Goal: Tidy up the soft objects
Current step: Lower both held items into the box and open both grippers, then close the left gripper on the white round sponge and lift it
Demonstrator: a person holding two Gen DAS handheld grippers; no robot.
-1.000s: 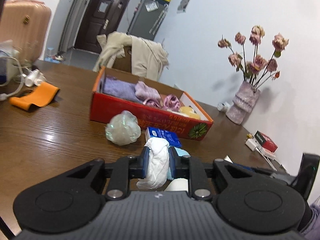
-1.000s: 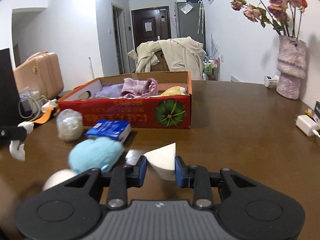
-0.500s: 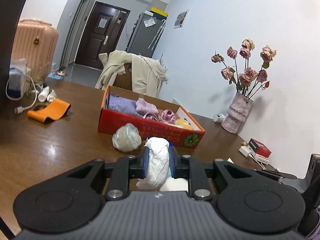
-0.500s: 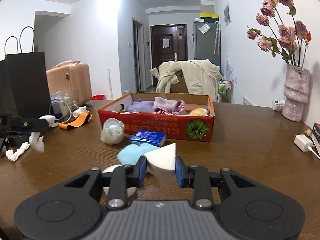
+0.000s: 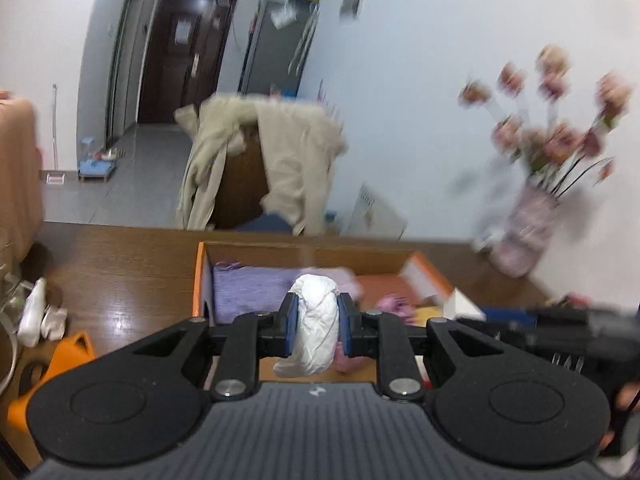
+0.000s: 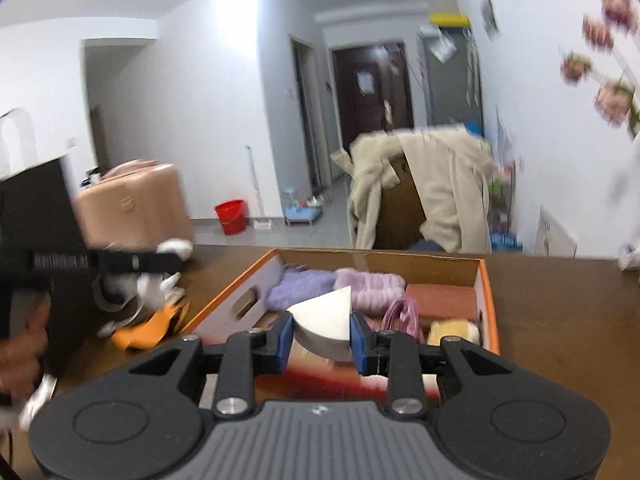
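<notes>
Table (image 5: 120,264) space is filled by an orange cardboard box (image 6: 486,280) with purple cloths (image 6: 304,280) laid inside. Above it, a white wedge sponge (image 6: 326,320) is pinched by the right gripper (image 6: 320,336). A white cloth bundle (image 5: 318,320) is squeezed by the left gripper (image 5: 318,324).

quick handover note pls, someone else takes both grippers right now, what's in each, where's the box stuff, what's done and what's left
Left gripper: shut on a crumpled white cloth bundle, held above the near edge of the orange cardboard box.
Right gripper: shut on a white wedge-shaped sponge, also over the box's near wall.
In the box already: a lavender fuzzy cloth, a pale pink knitted piece, a pink string bundle, a yellow soft piece.
Done: both items picked up and brought to the box.
Left: lower each into a free spot, release. Other loose items are not visible now; check the table.
</notes>
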